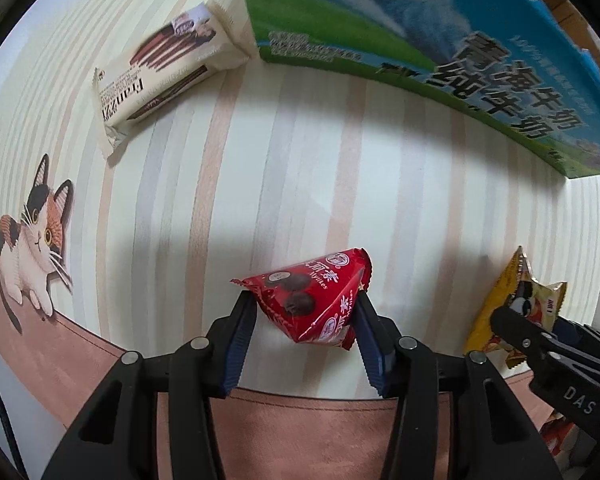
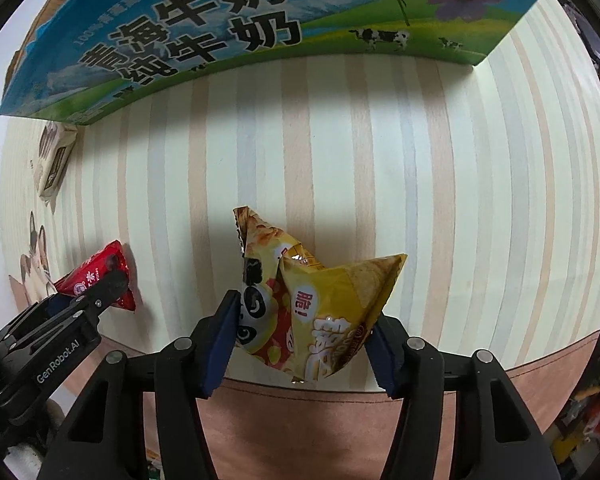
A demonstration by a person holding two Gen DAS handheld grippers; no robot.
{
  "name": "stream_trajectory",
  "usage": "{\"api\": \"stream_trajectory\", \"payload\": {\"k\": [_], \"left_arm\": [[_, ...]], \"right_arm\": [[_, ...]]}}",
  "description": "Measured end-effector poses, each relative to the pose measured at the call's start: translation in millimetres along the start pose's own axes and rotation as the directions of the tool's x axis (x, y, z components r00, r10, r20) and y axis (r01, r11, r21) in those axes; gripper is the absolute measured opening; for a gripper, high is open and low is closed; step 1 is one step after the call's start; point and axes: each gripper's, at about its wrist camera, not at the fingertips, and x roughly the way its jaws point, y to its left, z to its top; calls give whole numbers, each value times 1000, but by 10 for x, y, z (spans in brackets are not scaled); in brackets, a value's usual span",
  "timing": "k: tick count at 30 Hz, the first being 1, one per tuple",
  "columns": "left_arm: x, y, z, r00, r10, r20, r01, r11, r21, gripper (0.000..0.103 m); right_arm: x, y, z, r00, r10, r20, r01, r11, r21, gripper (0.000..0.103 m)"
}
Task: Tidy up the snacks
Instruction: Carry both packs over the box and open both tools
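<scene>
My left gripper (image 1: 305, 305) is shut on a red chocolate-ball snack packet (image 1: 314, 296) and holds it above the striped tablecloth (image 1: 300, 160). My right gripper (image 2: 305, 314) is shut on two yellow snack bags (image 2: 320, 304), held together over the cloth. The right gripper with the yellow bags shows at the right edge of the left wrist view (image 1: 512, 312). The left gripper with the red packet shows at the left of the right wrist view (image 2: 100, 280). A cream Franzzi biscuit pack (image 1: 160, 68) lies flat on the cloth at the far left.
A large blue-and-green milk carton box (image 1: 440, 40) stands across the far side of the table, also in the right wrist view (image 2: 220, 32). A cat picture (image 1: 32, 236) is printed on the cloth at left. The table's near edge has a pink band (image 1: 300, 432).
</scene>
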Motion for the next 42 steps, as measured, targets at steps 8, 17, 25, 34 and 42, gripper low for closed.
{"api": "stream_trajectory", "payload": {"k": [8,17,25,34,42], "left_arm": [[-437,-294,-49,998,-23,52,20,999,47,46],[-1145,-505,-37,987,-91,130,80,993,88,46],[-1675,-477,293,968,-151,202,129,985,118,46],[-1610,-325,1049,975,-99,197,80,991,105,46],[-1125,-62,1637,996,-23,81,18,997,70,46]], "right_arm": [[-407,-36,-94,997,55,54,-54,998,-14,60],[-1181,-127,-138,977,142,160,-140,990,-23,59],[-1844,-221,78,942,208,265,-211,977,-19,59],[-1995,-319,708,927,196,321,-216,976,28,59],[-1750,-227,1314,942,142,303,-165,985,53,59]]}}
